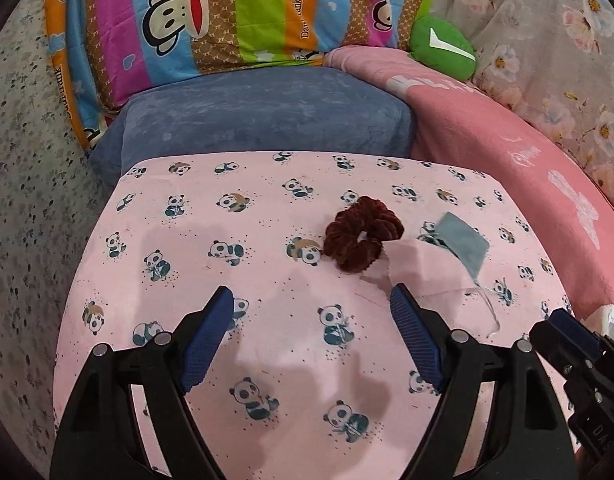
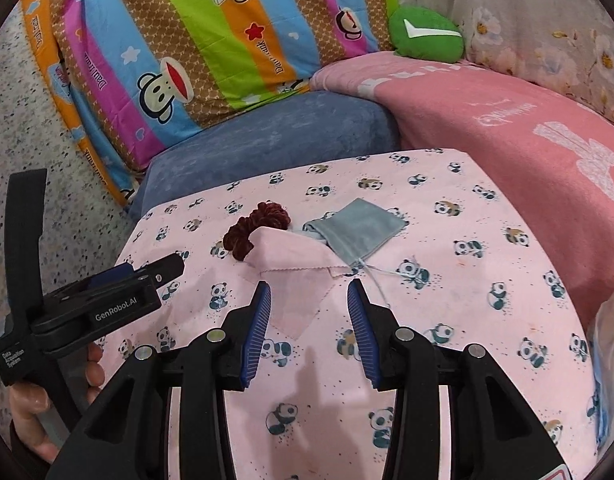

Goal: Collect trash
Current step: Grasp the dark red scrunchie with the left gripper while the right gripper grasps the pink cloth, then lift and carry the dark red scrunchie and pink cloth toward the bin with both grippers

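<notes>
Approach stage: right gripper spread wide, hovering just short of pink cloth beside scrunchie and grey pouch on panda sheet. Left gripper released, empty. Next: advance, straddle cloth edge, clamp.

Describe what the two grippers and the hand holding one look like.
Both grippers, left and right, have black plastic frames with silver rivets and ribbed blue pads. Seen from the right wrist, the left gripper's body carries white "GenRobot.AI" and "Data Acquisition System" lettering. A bare hand grips its handle; no sleeve or cable shows.
</notes>
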Demonstrator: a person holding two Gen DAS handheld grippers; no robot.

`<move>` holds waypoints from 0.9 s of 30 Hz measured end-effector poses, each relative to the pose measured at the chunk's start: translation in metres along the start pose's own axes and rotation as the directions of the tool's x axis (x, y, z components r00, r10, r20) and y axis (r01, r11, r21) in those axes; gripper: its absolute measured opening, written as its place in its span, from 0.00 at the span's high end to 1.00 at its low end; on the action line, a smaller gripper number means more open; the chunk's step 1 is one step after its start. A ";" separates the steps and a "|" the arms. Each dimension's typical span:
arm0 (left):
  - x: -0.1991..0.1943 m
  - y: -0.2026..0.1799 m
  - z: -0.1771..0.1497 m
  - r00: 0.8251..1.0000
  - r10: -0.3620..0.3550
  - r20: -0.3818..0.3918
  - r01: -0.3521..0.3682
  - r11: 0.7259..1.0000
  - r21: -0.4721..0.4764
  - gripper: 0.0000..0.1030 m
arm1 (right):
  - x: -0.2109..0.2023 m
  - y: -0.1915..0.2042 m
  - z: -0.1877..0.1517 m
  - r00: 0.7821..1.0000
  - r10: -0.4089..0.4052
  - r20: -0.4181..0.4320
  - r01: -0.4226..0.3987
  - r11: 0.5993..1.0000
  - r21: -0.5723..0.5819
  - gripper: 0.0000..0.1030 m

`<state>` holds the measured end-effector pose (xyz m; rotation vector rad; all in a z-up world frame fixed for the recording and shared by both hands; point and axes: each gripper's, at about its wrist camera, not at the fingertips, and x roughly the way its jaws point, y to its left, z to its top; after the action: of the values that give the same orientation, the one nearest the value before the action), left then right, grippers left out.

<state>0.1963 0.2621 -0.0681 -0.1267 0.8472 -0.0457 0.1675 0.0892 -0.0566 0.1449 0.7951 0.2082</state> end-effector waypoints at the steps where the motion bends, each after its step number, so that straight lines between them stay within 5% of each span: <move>1: 0.005 0.003 0.003 1.000 -0.003 -0.005 0.003 1.000 -0.004 0.26 | 0.010 0.005 0.001 1.000 0.006 -0.011 -0.006 1.000 -0.005 0.60; 15: 0.086 0.002 0.042 0.993 -0.088 -0.081 0.086 0.996 -0.036 0.27 | 0.105 0.028 0.026 0.996 0.041 -0.078 -0.044 0.999 -0.033 0.60; 19: 0.103 -0.002 0.040 0.988 -0.097 -0.123 0.094 0.995 -0.026 0.47 | 0.120 0.028 0.026 0.995 0.038 -0.095 -0.042 0.998 -0.037 0.59; 23: 0.109 -0.003 0.035 0.978 -0.142 -0.155 0.138 0.990 -0.037 0.75 | 0.124 0.028 0.021 0.995 0.031 -0.095 -0.036 0.998 -0.053 0.70; 27: 0.098 -0.008 0.029 0.979 -0.143 -0.143 0.140 0.990 -0.031 0.82 | 0.119 0.023 0.013 0.994 0.039 -0.102 -0.044 0.998 -0.054 0.82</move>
<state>0.2829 0.2481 -0.1212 -0.2056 0.9829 -0.1817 0.2550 0.1398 -0.1255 0.0988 0.8865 0.2784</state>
